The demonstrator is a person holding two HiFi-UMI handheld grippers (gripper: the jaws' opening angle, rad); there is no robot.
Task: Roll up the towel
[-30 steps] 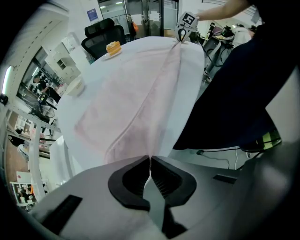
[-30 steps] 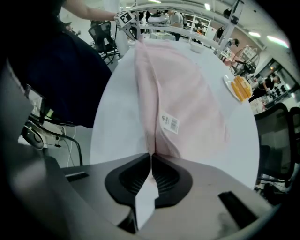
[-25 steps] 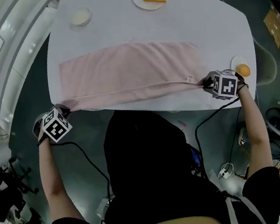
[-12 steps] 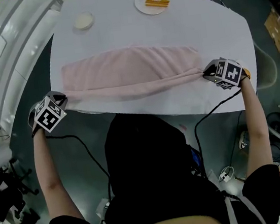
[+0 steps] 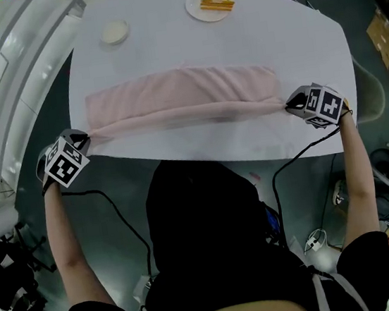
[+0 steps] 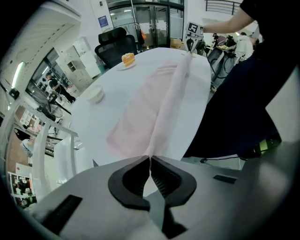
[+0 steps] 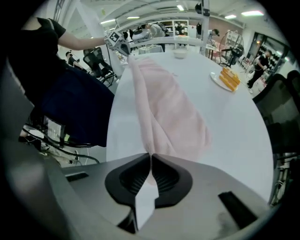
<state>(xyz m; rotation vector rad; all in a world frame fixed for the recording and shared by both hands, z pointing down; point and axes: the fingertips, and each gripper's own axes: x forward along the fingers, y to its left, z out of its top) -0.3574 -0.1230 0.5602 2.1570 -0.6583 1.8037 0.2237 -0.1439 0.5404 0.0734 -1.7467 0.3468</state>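
The person stands at the near edge of the white table (image 5: 165, 41), both arms reaching forward and spread wide, forearms nearly straight. Each hand holds its tool pointing steeply down.

The left gripper (image 5: 86, 136) hangs just off the table's near left corner. Its jaws are pressed together, with a corner of the pink towel (image 5: 181, 97) pinched between the pads. The right gripper (image 5: 290, 106) sits over the table's near right part, and its 2 jaws are likewise clamped on the towel's other near corner.

Between the 2 tools the towel's near edge is pulled into a taut, narrow ridge, raised a little off the table top. Beyond that ridge the rest of the cloth lies flat on the middle of the table. The towel's long axis runs left to right, parallel to the table's near edge, and its short side points toward the far edge.

Farther back, well apart from the towel, a small bowl (image 5: 114, 32) stands toward the table's far left. A plate (image 5: 211, 3) with a slice of cake is at the far edge, right of centre.
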